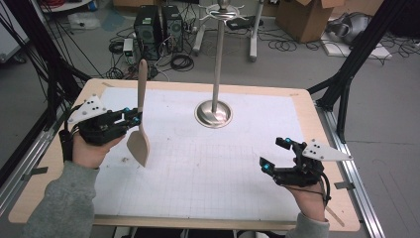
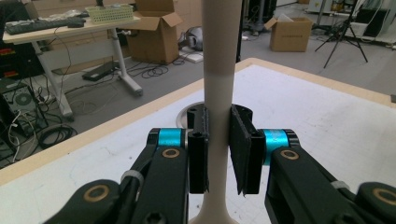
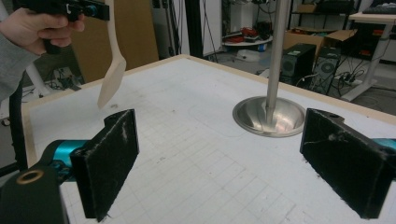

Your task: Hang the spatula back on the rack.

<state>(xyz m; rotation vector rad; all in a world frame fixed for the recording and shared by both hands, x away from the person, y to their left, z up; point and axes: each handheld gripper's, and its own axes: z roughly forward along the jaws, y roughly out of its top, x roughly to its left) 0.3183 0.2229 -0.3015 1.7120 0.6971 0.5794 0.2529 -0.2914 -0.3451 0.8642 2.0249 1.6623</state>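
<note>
Pale wooden spatula pinched by its handle in left gripper, blade down above worktop; right gripper spread, holding nothing.

table: light wood rim | white grid mat covers top | steel stand base on mat

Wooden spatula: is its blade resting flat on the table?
No, the wooden spatula hangs upright above the table, clamped by the left gripper.
</note>
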